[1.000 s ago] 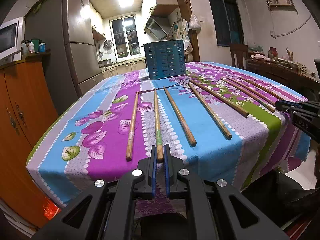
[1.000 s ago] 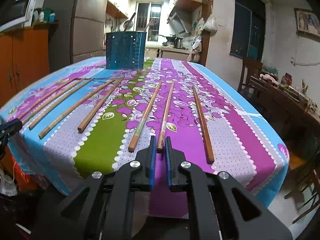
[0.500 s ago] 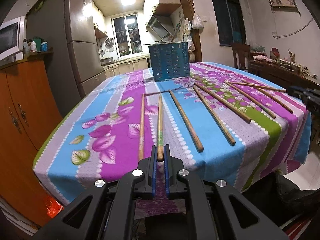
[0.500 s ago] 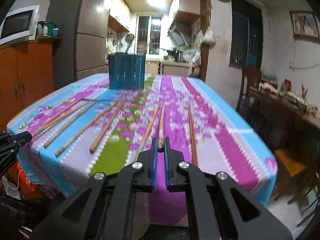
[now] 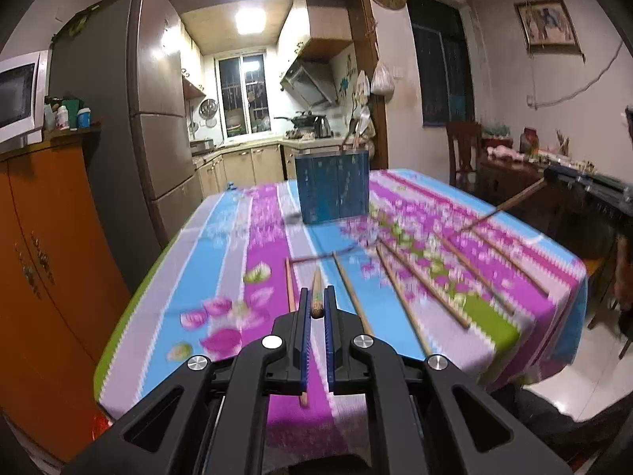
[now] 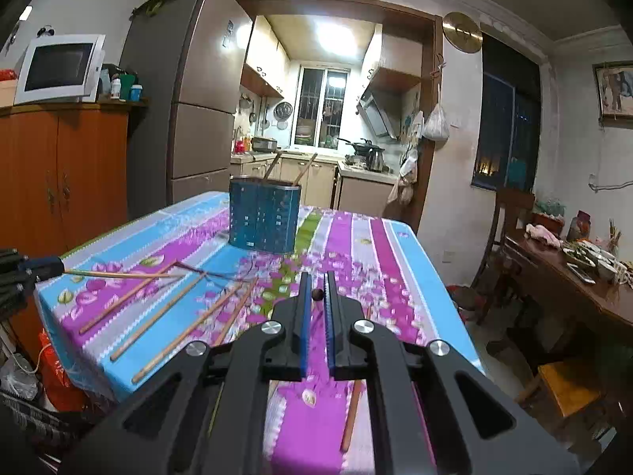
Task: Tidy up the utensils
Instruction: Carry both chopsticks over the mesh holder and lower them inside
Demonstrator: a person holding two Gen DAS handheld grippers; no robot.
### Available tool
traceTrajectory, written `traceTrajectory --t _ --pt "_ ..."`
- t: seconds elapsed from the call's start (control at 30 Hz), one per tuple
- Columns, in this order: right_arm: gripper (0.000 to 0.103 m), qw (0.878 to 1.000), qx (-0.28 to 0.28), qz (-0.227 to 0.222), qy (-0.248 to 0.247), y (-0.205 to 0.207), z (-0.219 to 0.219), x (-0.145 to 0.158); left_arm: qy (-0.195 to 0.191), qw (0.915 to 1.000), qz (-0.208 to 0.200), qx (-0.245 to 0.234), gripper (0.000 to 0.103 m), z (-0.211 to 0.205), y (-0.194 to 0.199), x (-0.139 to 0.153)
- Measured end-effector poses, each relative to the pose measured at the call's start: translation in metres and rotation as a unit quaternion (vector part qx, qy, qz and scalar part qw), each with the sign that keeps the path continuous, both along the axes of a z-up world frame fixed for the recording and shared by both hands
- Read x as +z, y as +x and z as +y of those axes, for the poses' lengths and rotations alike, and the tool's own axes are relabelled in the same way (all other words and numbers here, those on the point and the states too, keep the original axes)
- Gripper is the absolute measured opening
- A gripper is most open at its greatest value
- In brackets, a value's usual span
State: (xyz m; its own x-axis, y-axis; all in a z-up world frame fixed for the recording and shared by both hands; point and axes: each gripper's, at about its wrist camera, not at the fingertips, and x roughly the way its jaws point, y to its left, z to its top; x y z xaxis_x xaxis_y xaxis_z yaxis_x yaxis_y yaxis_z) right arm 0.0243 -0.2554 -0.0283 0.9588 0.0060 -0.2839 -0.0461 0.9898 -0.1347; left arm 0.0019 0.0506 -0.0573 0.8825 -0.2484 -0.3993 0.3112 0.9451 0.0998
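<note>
**Both hand-held grippers clenched on a chopstick each**

Your left hand-held gripper is pinched nearly closed, its blue pads clamping the near end of a wooden chopstick; the stick runs forward from between the fingers and stands clear above the counter, as the right wrist view confirms, where it reaches out level from the left edge over the cloth. Your right hand-held gripper is likewise squeezed tight on a second chopstick, of which you see only the dark round butt end gripped between the fingers; in the left wrist view that same stick slants down from the gripper at the right edge toward the cloth. The remaining chopsticks lie loose on the striped floral tablecloth, several fanned out to the left of your right gripper and one just to its right, near the front edge; in the left wrist view they lie blurred, in a row to the right of your left gripper, with one more just to its left. The blue perforated utensil holder stands upright at the far end of the counter, well apart from both grippers; two sticks already lean inside it, their tops poking above the rim.
</note>
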Motion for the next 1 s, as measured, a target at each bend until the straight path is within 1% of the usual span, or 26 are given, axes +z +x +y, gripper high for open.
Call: traceTrajectory --t 0.17,0.23,0.4,0.6,0.77,1.0 --pt "0.005 1.000 0.023 0.009 0.018 0.015 -0.009 0.025 -0.016 0.9996 -0.009 -0.021 0.008 0.003 0.014 0.035" --pt "0.005 0.999 0.031 0.011 0.020 0.019 -0.010 0.032 -0.024 0.9993 -0.011 -0.027 0.008 0.005 0.022 0.048" --pt "0.005 0.999 0.042 0.010 0.015 0.027 -0.009 0.049 -0.035 0.9988 -0.020 -0.028 0.008 0.009 0.037 0.071" --pt "0.005 0.999 0.043 0.008 0.016 0.033 -0.011 0.059 -0.033 0.9985 -0.027 -0.035 0.008 0.007 0.047 0.086" --pt "0.005 0.999 0.043 0.009 0.020 0.035 -0.012 0.062 -0.047 0.9978 -0.018 -0.044 0.008 0.009 0.054 0.095" --pt "0.005 0.999 0.041 0.003 0.020 0.036 -0.014 0.065 -0.052 0.9973 -0.013 -0.051 0.008 0.005 0.063 0.100"
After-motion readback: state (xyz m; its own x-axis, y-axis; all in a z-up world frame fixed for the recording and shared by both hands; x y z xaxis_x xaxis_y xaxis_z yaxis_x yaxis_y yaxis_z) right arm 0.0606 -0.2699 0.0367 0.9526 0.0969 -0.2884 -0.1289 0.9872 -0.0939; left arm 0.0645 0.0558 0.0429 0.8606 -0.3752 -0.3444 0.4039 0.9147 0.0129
